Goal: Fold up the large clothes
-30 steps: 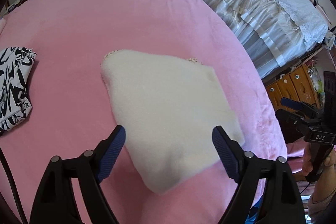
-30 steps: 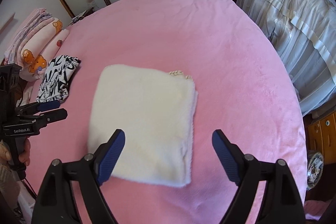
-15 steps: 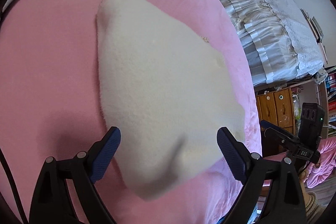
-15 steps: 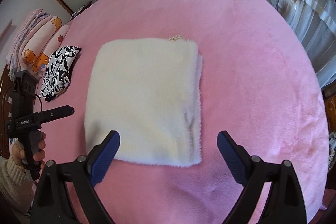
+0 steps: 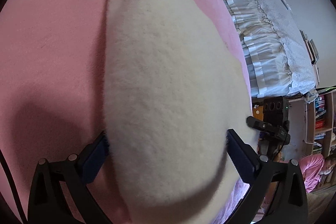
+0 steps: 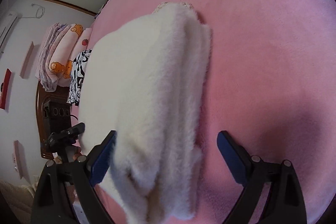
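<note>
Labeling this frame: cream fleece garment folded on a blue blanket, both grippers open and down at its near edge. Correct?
One error: the blanket is pink, not blue, as the right wrist view shows plainly. The rest holds: the cream fleece garment lies folded on it, and the left gripper and right gripper are both open, down at its near edge.

No text can be made out with certainty. A small pale marking is seen on the black body of the right gripper [image 5: 281,133] in the left wrist view, but it is too small and blurred to be read. Book spines on the shelves [image 5: 320,117] at the right edge are shown, yet no title can be read. A black-and-white patterned cloth [image 6: 78,75] is seen in the right wrist view; no letters can be told from its pattern.
</note>
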`<state>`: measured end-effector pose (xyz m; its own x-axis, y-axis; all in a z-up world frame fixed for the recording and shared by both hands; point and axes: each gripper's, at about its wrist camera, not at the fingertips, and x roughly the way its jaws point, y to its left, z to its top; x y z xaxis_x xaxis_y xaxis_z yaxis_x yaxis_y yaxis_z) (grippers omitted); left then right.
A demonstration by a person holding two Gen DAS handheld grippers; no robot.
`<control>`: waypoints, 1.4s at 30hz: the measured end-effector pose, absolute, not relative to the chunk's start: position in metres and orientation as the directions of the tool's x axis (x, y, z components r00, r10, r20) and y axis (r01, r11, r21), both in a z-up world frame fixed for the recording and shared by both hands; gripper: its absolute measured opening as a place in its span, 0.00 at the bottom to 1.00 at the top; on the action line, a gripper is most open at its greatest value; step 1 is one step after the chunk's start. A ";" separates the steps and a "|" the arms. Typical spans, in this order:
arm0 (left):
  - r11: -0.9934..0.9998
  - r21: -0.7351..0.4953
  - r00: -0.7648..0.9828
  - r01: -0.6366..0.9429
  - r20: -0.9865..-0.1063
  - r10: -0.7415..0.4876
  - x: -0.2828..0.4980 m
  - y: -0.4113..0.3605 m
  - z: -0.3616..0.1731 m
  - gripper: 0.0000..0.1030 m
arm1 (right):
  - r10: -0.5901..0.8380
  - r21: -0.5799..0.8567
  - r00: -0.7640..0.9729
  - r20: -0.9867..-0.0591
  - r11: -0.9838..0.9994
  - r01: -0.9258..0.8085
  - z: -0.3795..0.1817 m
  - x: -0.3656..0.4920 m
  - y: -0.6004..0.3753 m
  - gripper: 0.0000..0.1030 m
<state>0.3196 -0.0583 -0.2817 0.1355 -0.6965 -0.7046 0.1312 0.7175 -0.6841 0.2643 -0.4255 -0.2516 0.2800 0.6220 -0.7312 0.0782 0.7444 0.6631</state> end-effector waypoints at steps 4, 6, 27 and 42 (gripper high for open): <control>0.686 -0.717 0.068 0.124 -0.684 -0.726 0.327 -0.067 -0.291 1.00 | 0.656 0.683 0.254 -0.711 0.730 0.029 -0.256 0.272 -0.421 0.92; 0.673 -0.729 0.039 0.128 -0.674 -0.738 0.331 -0.070 -0.296 1.00 | 0.677 0.697 0.229 -0.699 0.717 0.008 -0.258 0.277 -0.417 0.92; 0.773 -0.610 0.102 0.174 -0.770 -0.630 0.326 -0.103 -0.274 0.72 | 0.658 0.654 0.222 -0.720 0.750 -0.102 -0.246 0.297 -0.368 0.47; 0.759 -0.613 0.182 0.218 -0.739 -0.649 0.282 -0.022 -0.162 0.68 | 0.551 0.526 0.250 -0.796 0.834 -0.165 -0.127 0.264 -0.284 0.42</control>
<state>0.2823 -0.0219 -0.1619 0.1815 -0.6486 -0.7391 0.2181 0.7595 -0.6129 0.2637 -0.2837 -0.1272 0.2502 0.5512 -0.7960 -0.1647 0.8344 0.5260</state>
